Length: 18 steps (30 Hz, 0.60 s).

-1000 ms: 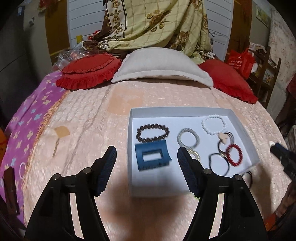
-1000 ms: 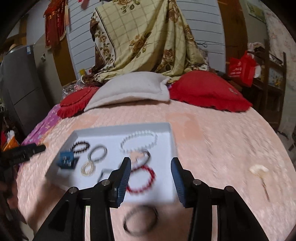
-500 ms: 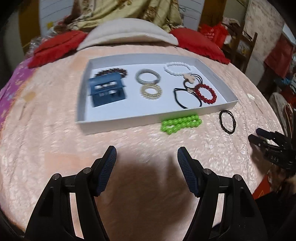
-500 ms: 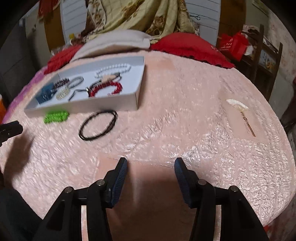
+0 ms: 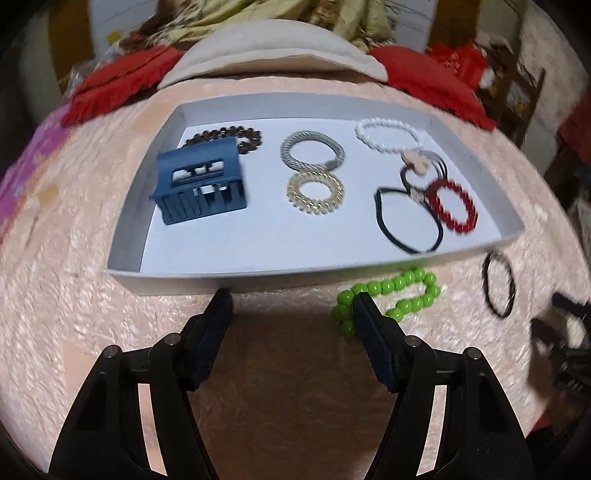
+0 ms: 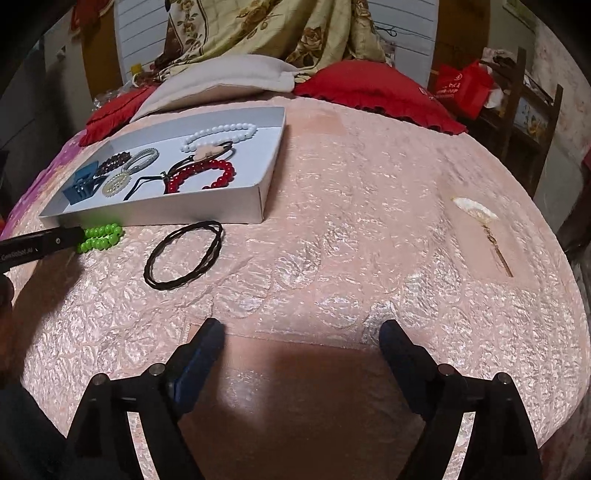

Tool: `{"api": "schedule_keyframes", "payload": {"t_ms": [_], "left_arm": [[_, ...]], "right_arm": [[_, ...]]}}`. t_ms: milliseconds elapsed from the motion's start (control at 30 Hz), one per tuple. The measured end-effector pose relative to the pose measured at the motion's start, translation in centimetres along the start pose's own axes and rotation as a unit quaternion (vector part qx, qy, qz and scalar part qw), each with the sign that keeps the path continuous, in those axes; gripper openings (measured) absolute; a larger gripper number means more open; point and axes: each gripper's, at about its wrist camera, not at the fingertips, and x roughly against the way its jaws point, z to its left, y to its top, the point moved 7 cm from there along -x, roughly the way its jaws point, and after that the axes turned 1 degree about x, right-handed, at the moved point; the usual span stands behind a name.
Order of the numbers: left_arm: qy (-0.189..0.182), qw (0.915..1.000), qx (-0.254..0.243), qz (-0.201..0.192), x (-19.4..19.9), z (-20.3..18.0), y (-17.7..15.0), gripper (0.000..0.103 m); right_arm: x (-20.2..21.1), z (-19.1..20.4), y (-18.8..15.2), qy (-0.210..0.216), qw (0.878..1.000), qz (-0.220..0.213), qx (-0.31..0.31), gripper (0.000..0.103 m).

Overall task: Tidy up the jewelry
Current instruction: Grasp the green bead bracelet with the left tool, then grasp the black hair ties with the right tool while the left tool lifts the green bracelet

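Note:
A white tray (image 5: 129,236) on the pink bedspread holds a blue hair clip (image 5: 199,184), a brown bead bracelet (image 5: 236,134), a grey ring (image 5: 312,155), a gold coil tie (image 5: 316,192), a white bead bracelet (image 5: 388,138), a red bead bracelet (image 5: 452,205) and black hair ties (image 5: 406,221). A green bead bracelet (image 5: 388,299) and a black hair tie (image 5: 498,290) lie outside the tray's front edge. My left gripper (image 5: 291,299) is open and empty, its right fingertip touching the green bracelet. My right gripper (image 6: 299,328) is open and empty, over bare bedspread, right of the black tie (image 6: 184,254).
Red cushions (image 5: 122,83) and a beige pillow (image 5: 273,51) lie behind the tray. A floral cloth (image 6: 280,33) hangs at the back. A cream hairpin (image 6: 480,221) lies on the bedspread at the right. A wooden shelf (image 6: 524,110) stands beside the bed.
Both grippers pulled back from over the tray, then the left one moved forward and down to the green bracelet. The right gripper dropped lower and opened slightly wider.

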Motion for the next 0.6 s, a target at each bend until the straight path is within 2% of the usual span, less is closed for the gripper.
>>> {"api": "schedule_keyframes", "payload": {"t_ms": [33, 233, 267, 300, 333, 367, 400, 467, 533, 600], "left_arm": [[0.005, 0.9998, -0.019, -0.003, 0.0, -0.4, -0.1, 0.068], [-0.033, 0.9968, -0.073, -0.002, 1.6, -0.8, -2.3, 0.065], [-0.039, 0.9963, -0.077, -0.007, 1.9, -0.8, -2.6, 0.056], [-0.046, 0.9956, -0.081, -0.011, 2.2, -1.1, -2.9, 0.040], [-0.051, 0.9947, -0.088, -0.013, 2.6, -1.4, -3.3, 0.031], [-0.058, 0.9931, -0.100, -0.017, 3.0, -2.0, -3.7, 0.015], [-0.059, 0.9919, -0.111, -0.020, 3.2, -2.5, -4.0, 0.009], [-0.049, 0.9900, -0.128, -0.035, 3.4, -2.8, -4.4, 0.009], [-0.062, 0.9905, -0.118, -0.037, 3.4, -2.7, -4.4, 0.008], [-0.079, 0.9913, -0.099, -0.036, 3.5, -2.2, -4.5, 0.008]], "right_arm": [[0.0, 0.1, 0.0, 0.000, 1.000, 0.000, 0.002, 0.085], [0.2, 0.4, 0.3, -0.010, 1.000, -0.002, 0.009, 0.085], [0.3, 0.5, 0.5, -0.011, 1.000, -0.008, 0.012, 0.085], [0.8, 0.7, 0.8, -0.008, 1.000, -0.020, 0.015, 0.085], [1.4, 1.0, 1.1, 0.003, 0.999, -0.035, 0.016, 0.085], [1.8, 1.3, 1.3, 0.020, 0.999, -0.048, 0.015, 0.085], [2.0, 1.6, 1.4, 0.029, 0.998, -0.053, 0.014, 0.085], [2.0, 2.3, 1.5, 0.055, 0.997, -0.055, 0.015, 0.082], [1.6, 2.9, 1.8, 0.072, 0.996, -0.054, 0.018, 0.065], [0.8, 3.5, 2.3, 0.089, 0.995, -0.050, 0.019, 0.055]]}}
